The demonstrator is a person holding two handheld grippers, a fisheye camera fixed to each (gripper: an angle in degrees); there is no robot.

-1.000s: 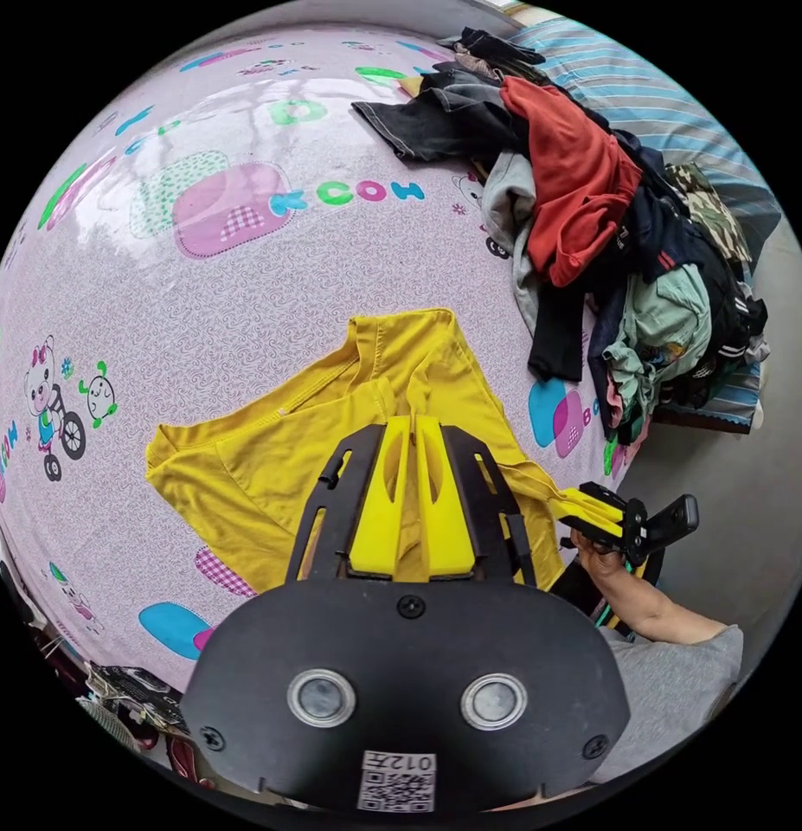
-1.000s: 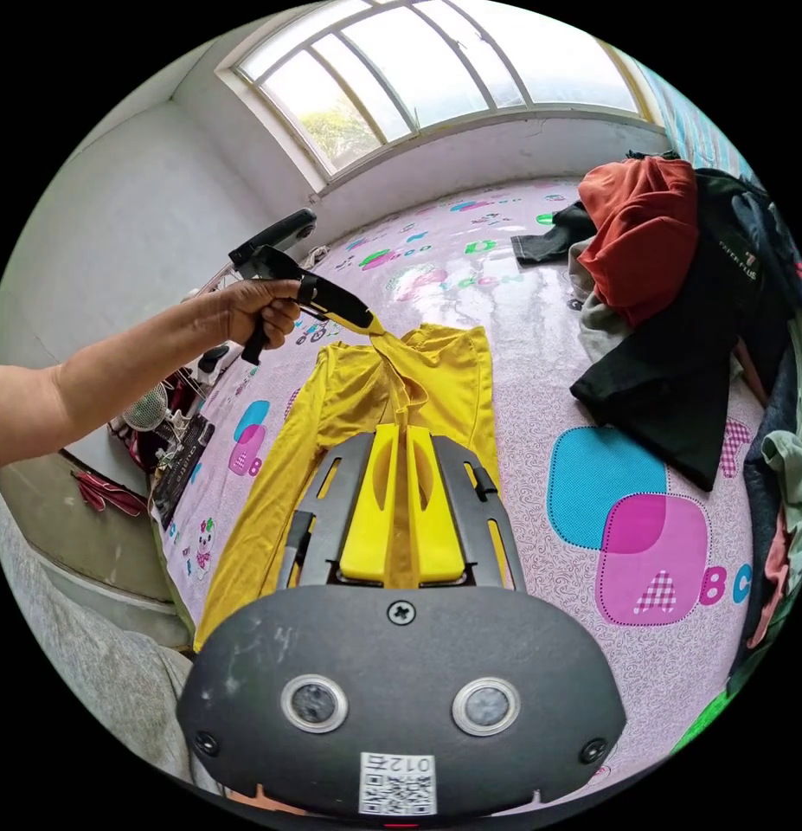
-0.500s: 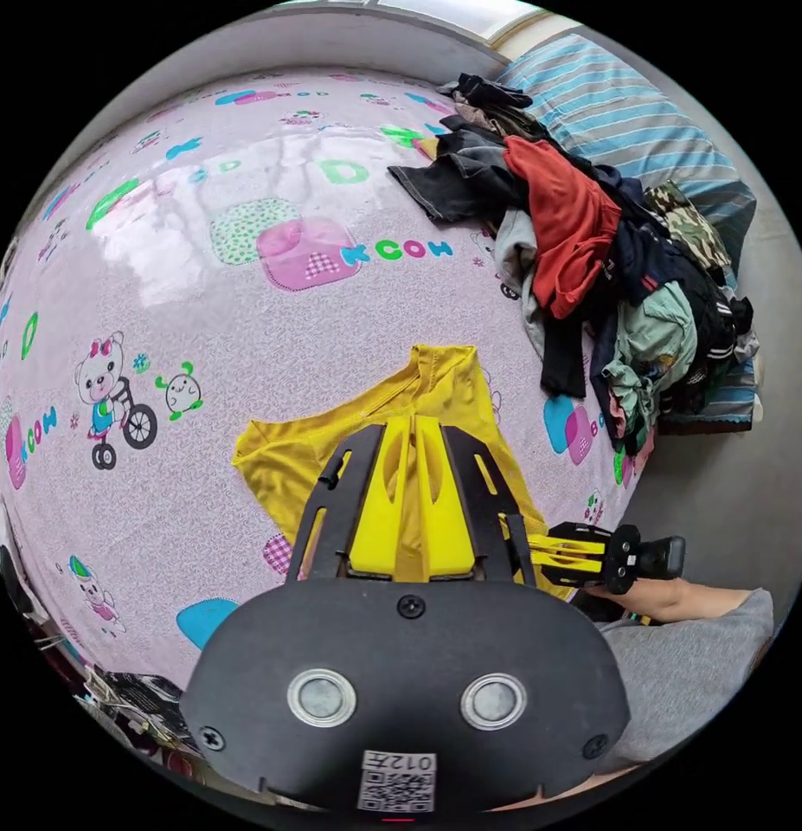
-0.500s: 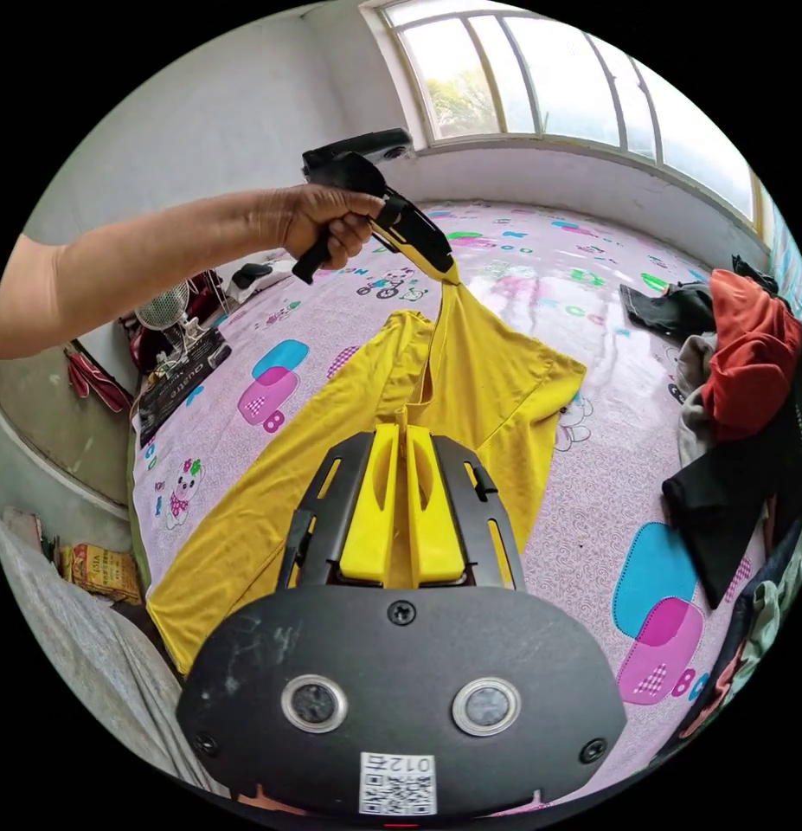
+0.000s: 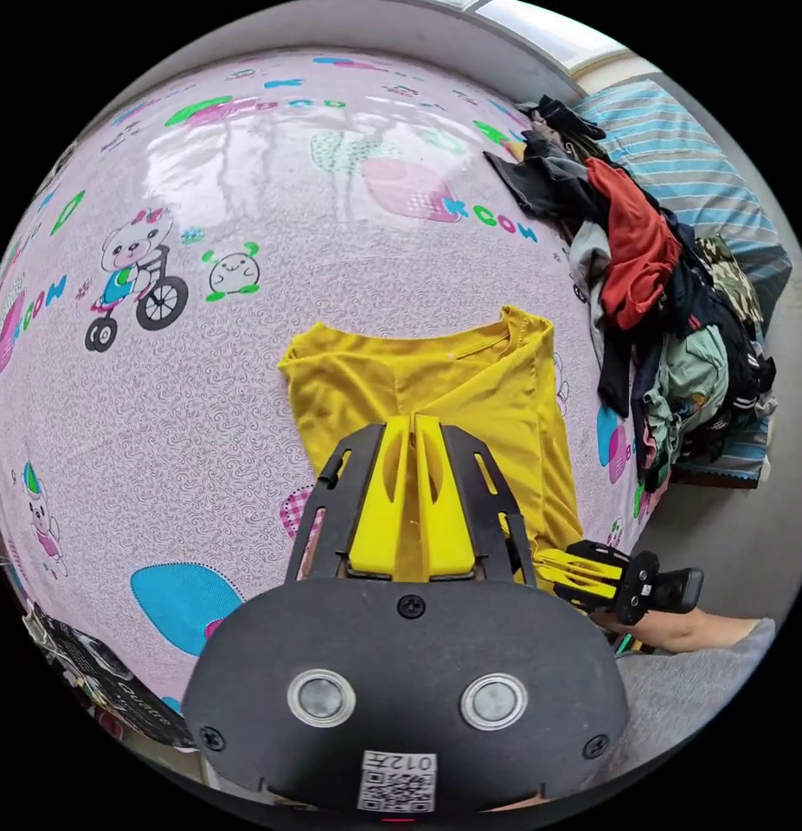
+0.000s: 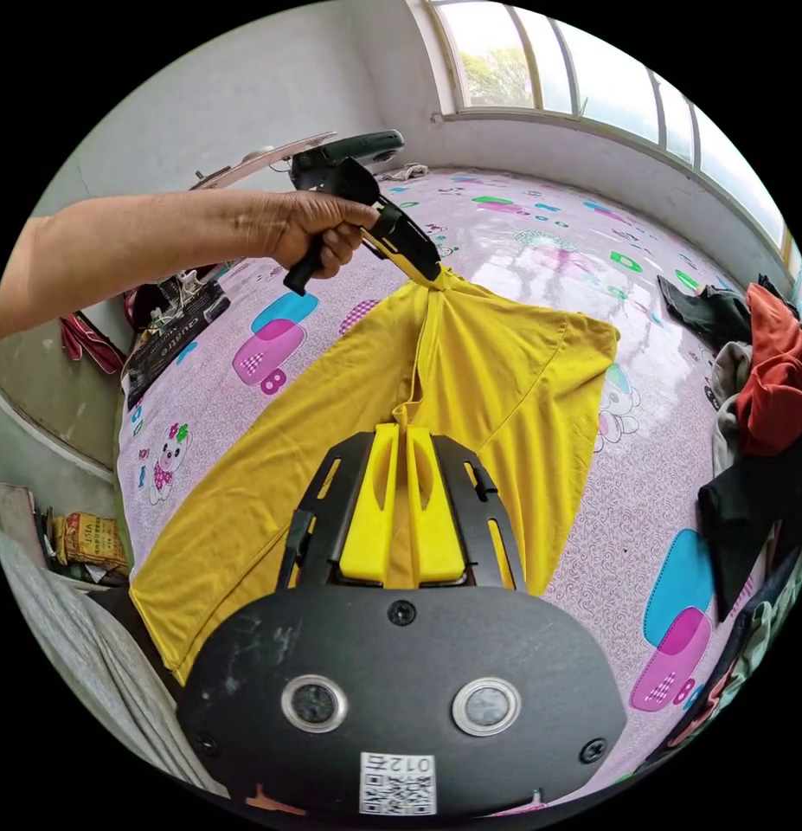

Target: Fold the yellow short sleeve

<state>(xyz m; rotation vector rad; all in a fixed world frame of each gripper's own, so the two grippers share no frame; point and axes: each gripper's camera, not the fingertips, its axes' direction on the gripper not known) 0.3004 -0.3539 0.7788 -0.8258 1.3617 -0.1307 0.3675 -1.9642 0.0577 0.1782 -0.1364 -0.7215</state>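
Since a second ago the yellow shirt [image 6: 504,363] has been drawn flatter across the pink bed sheet [image 5: 245,381], pinched by both the left gripper [image 6: 431,275] and the right gripper [image 6: 407,428], so a lengthwise fold seems to be nearly laid.

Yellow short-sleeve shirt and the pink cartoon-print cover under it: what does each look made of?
The yellow short-sleeve shirt looks like thin, matte knit fabric: it hangs in soft folds from both grippers and shows stitched hems. The pink cartoon-print cover looks like glossy plastic or coated cloth, since it mirrors the window light; which of these is unclear.
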